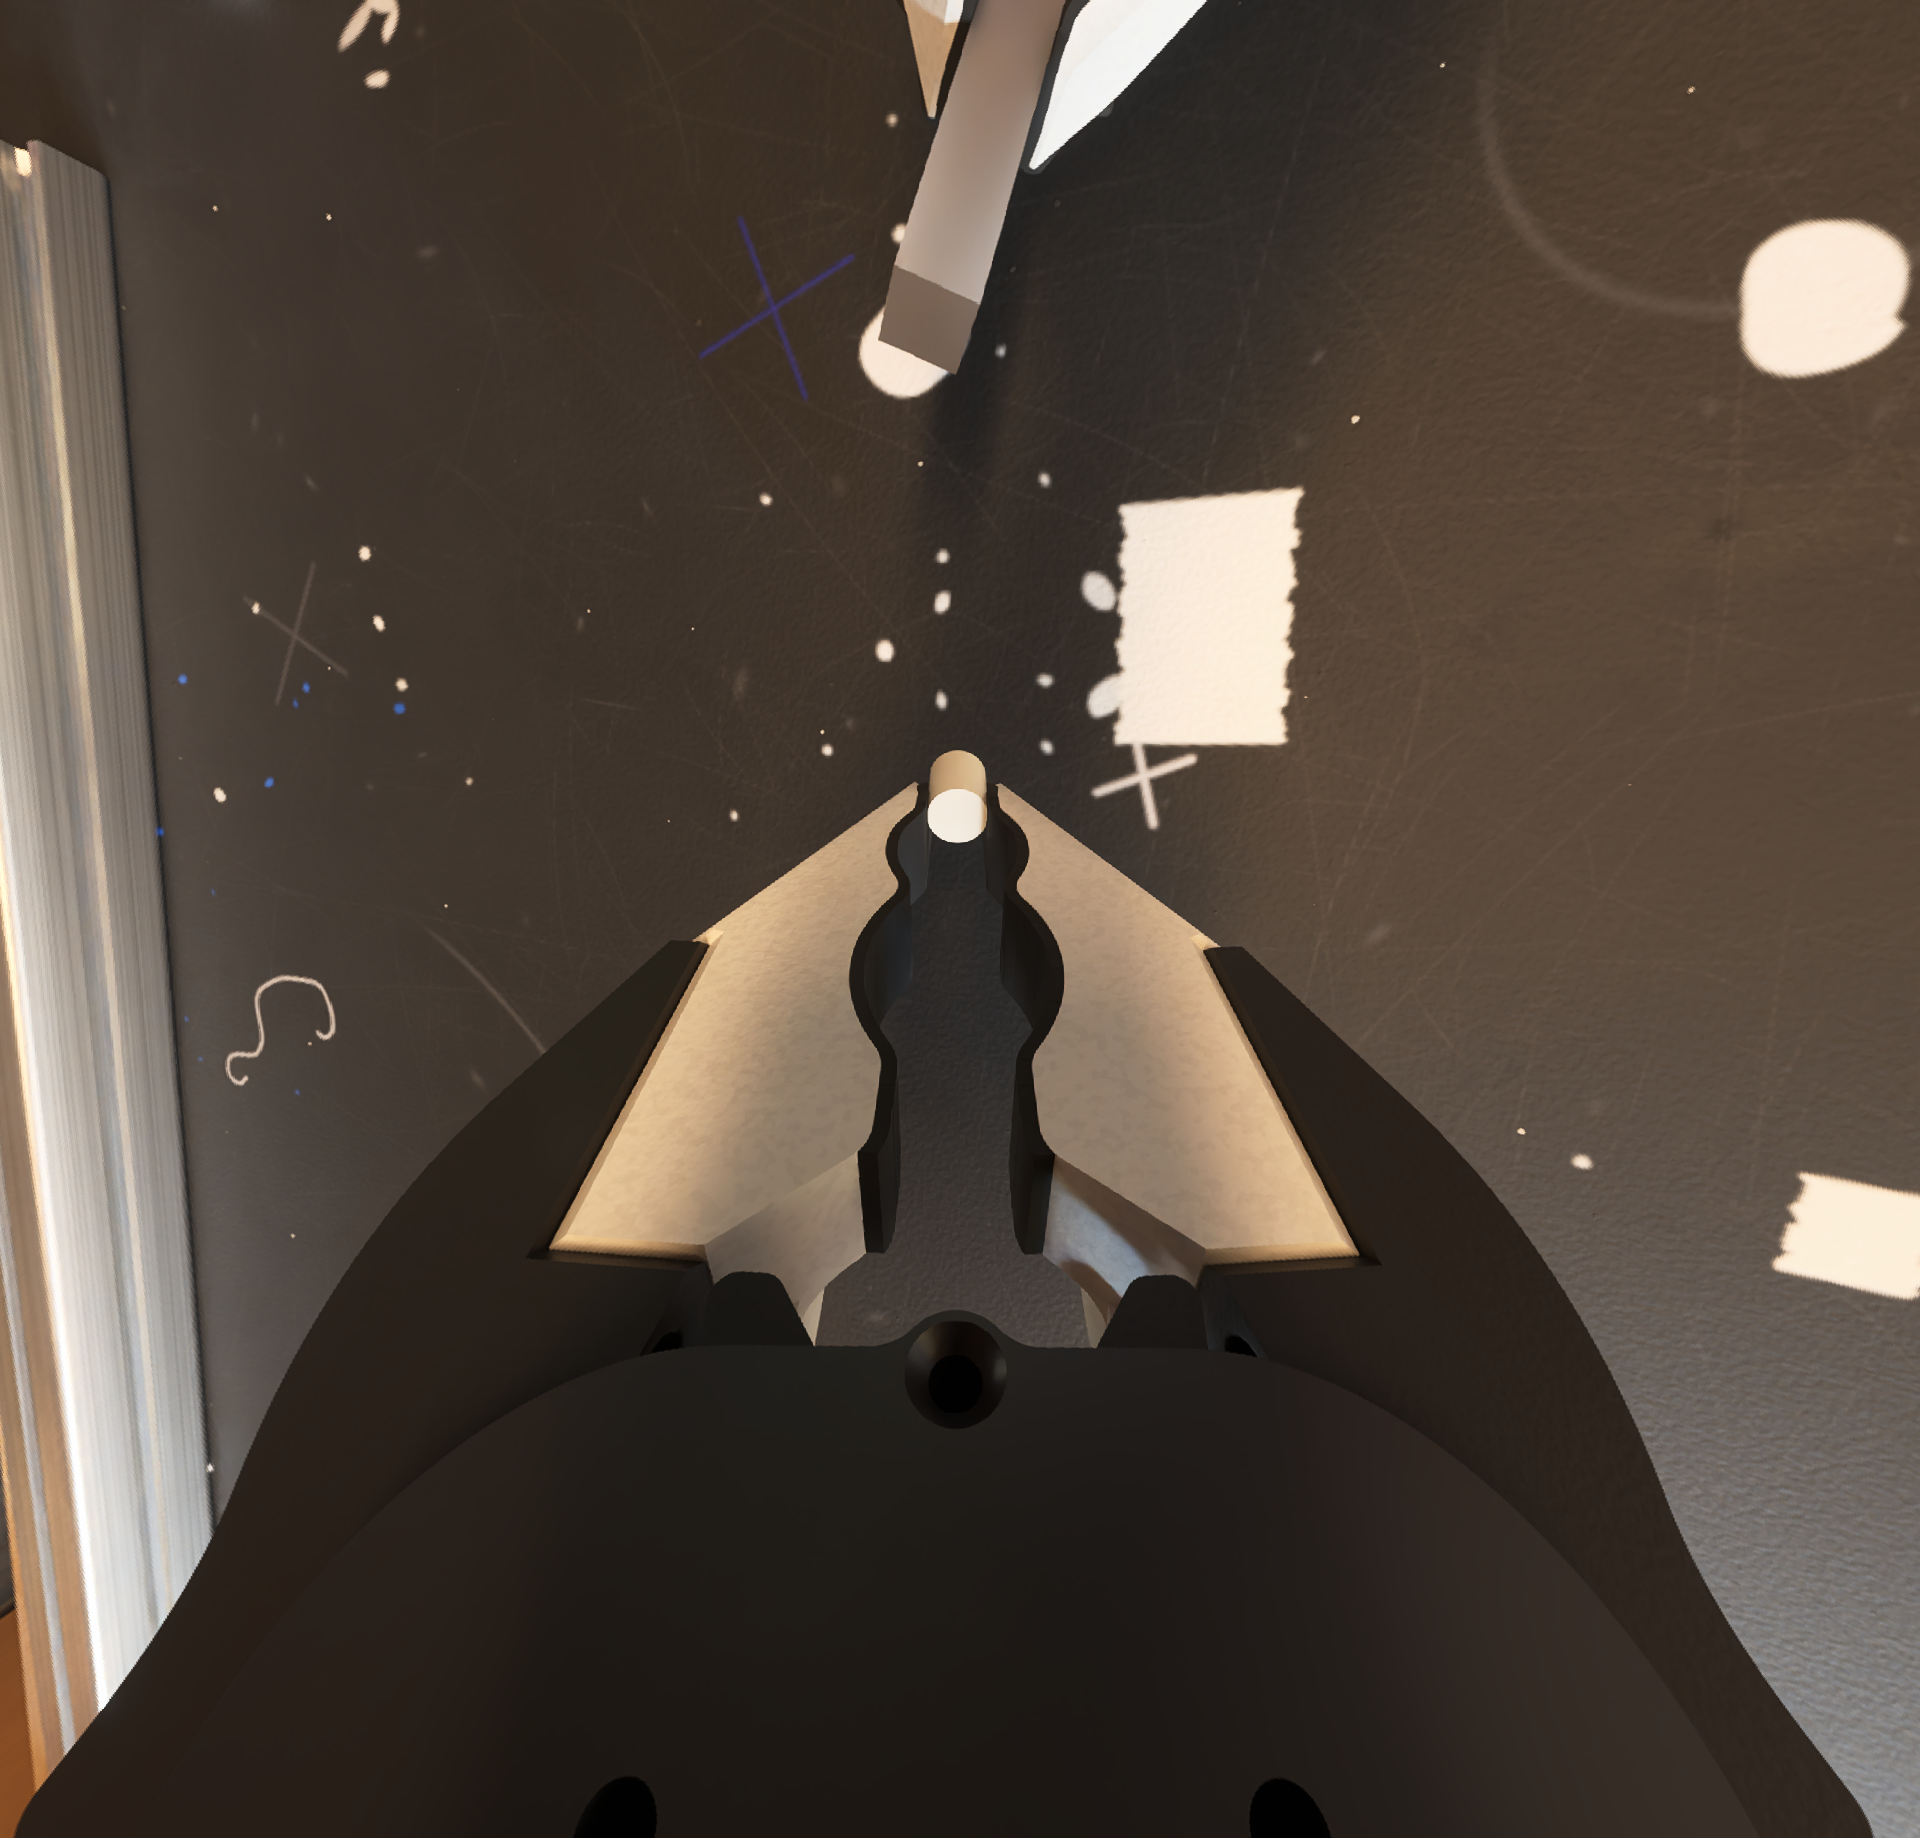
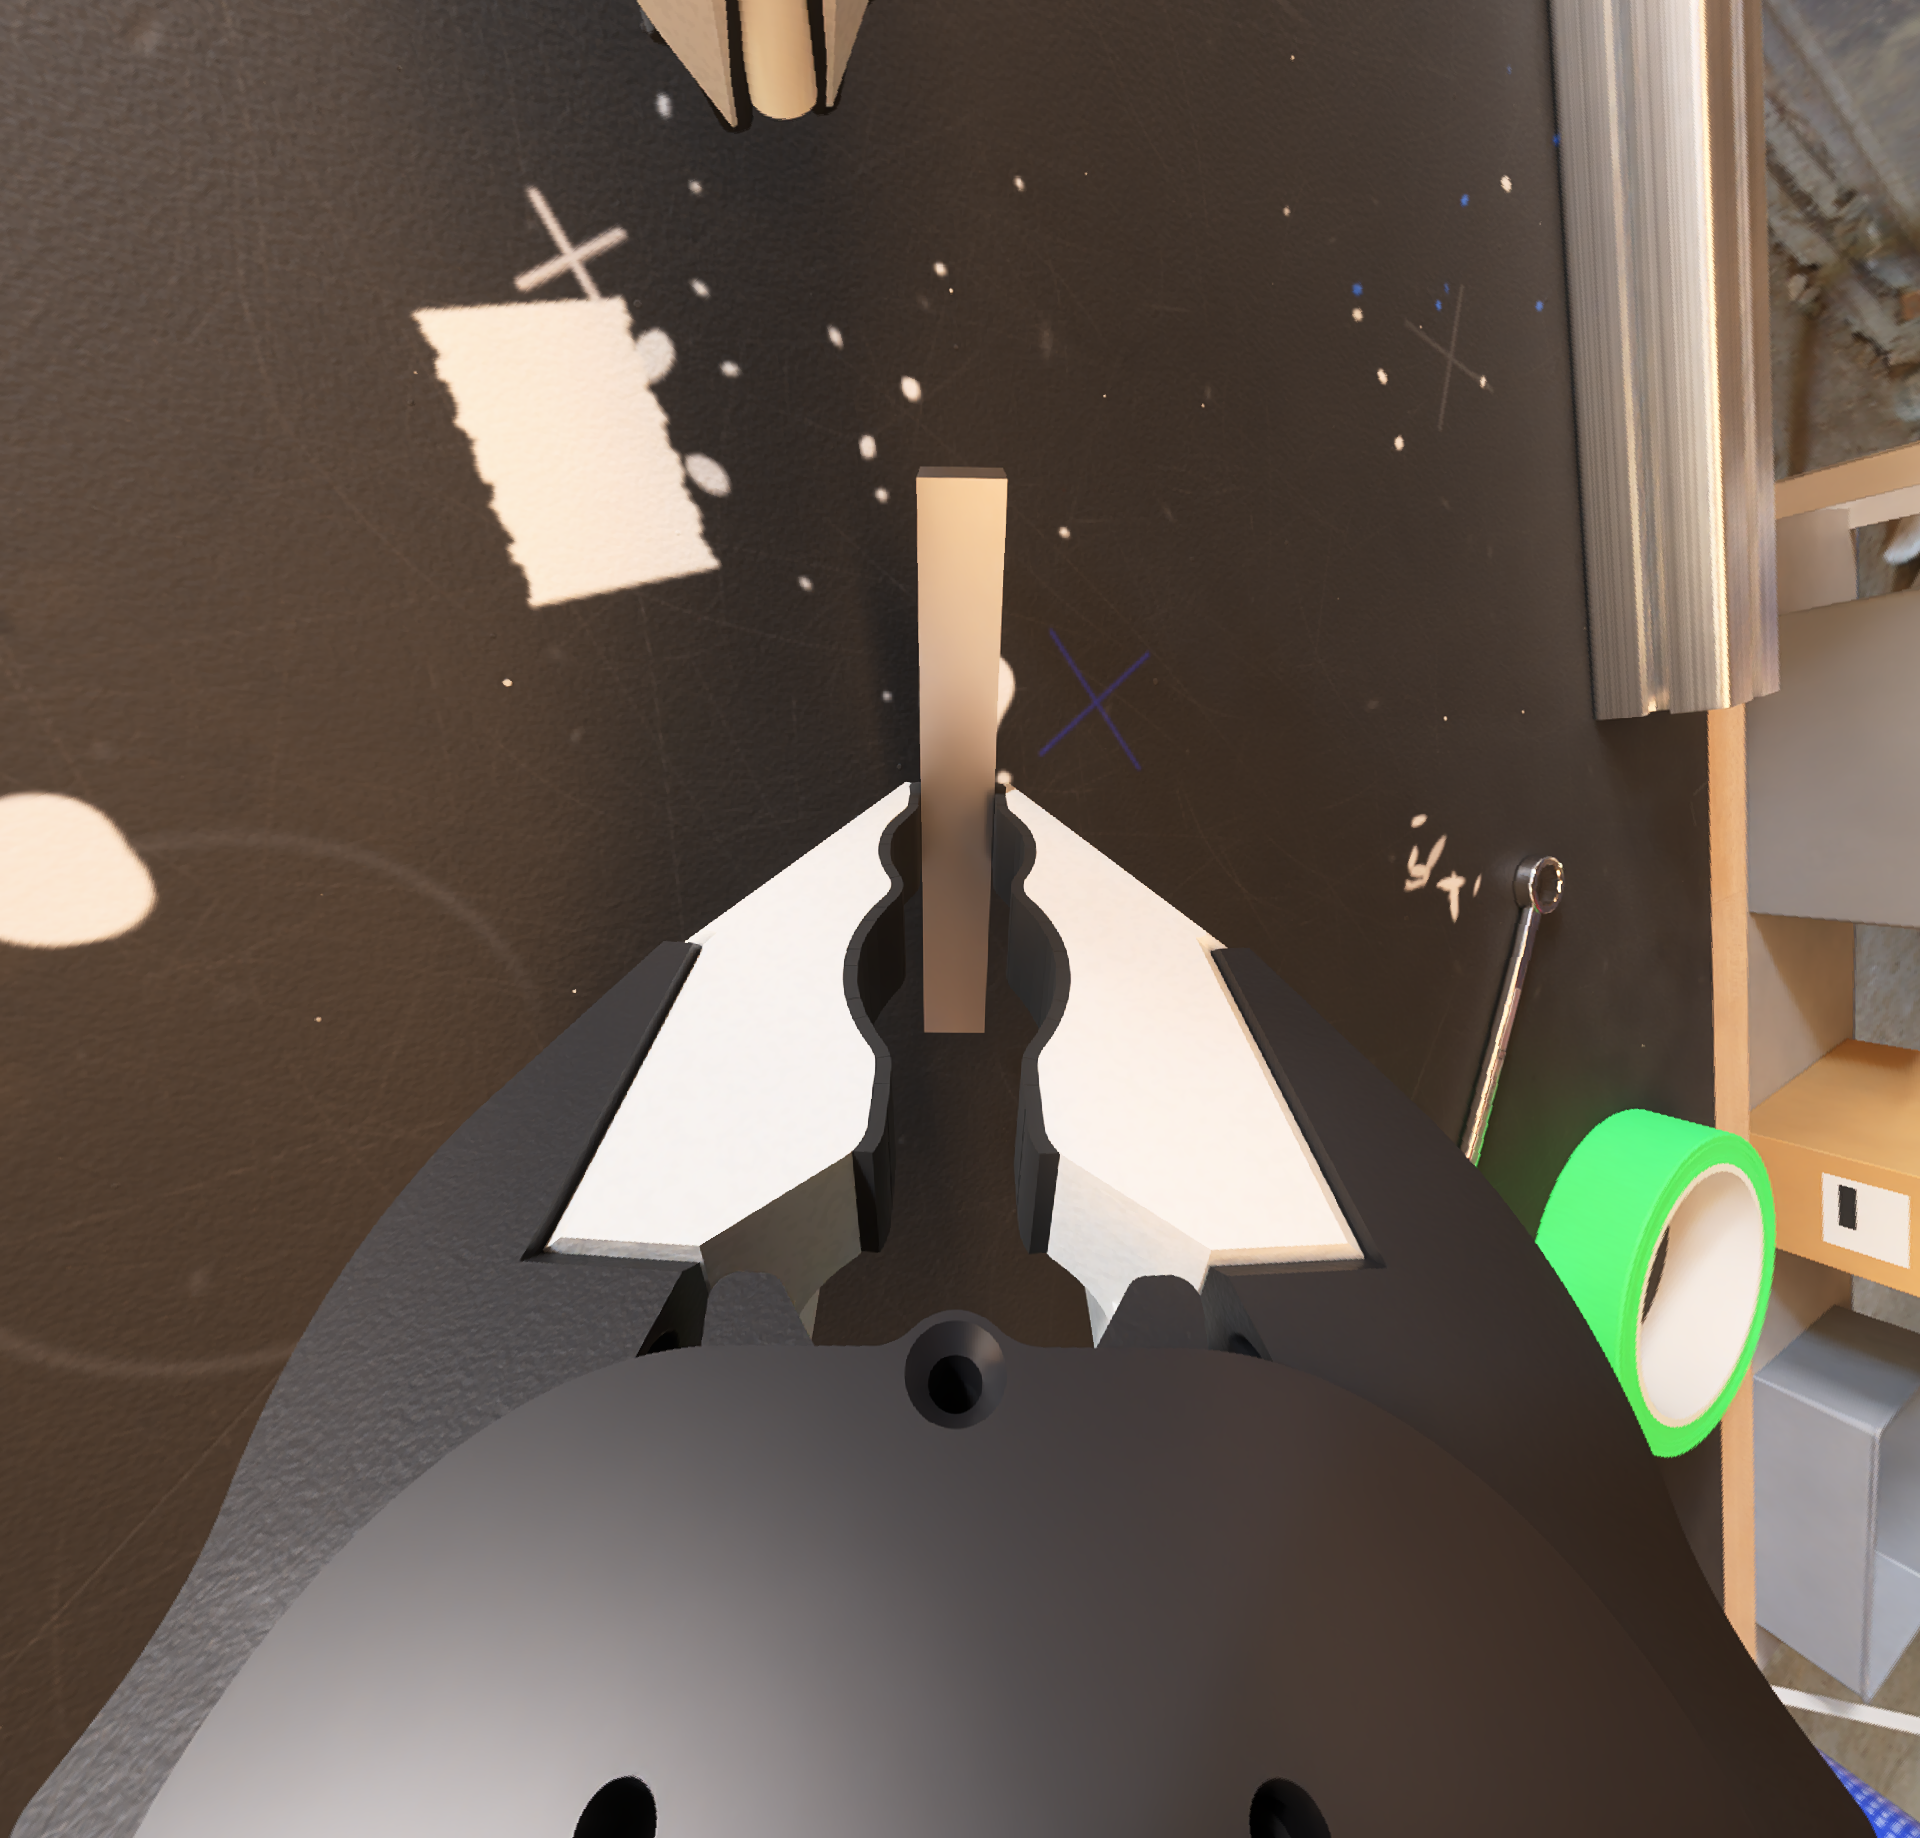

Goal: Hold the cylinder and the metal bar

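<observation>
The cylinder [image 1: 956, 812], a short, smooth, pale round peg, sits pinched between the very fingertips of the left gripper [image 1: 956, 801], seen end-on and held clear above the table [image 1: 520, 500]. The metal bar [image 2: 961, 749], a flat, matte, square-ended strip, is clamped in the right gripper [image 2: 956, 801] and juts straight forward past its tips. Beneath both lies the scuffed black table, dotted with pale patches. To the right gripper's right lie a chrome wrench [image 2: 1507, 999] and a green tape roll [image 2: 1662, 1279], well clear of both grasps.
</observation>
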Robot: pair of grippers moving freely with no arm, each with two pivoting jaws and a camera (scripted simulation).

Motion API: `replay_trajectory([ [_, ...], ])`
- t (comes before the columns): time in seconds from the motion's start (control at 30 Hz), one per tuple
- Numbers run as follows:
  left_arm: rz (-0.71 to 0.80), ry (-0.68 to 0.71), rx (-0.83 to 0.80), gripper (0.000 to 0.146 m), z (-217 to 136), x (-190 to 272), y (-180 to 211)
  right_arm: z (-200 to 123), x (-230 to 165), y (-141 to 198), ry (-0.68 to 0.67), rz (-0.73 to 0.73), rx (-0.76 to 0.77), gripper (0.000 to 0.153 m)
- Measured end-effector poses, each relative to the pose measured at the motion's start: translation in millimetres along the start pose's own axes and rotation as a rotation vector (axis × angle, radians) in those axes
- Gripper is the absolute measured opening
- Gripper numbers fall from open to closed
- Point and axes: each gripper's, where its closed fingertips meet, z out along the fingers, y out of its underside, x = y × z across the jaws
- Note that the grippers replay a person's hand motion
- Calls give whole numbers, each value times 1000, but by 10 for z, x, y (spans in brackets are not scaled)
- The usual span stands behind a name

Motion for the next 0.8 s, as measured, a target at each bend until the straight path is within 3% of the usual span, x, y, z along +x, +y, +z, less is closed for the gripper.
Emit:
replay_trajectory([
  [0.8, 6, 12, -12, 9, 61, 36, -7, 10, 36, 21, 23, 1, -7, 12],
])
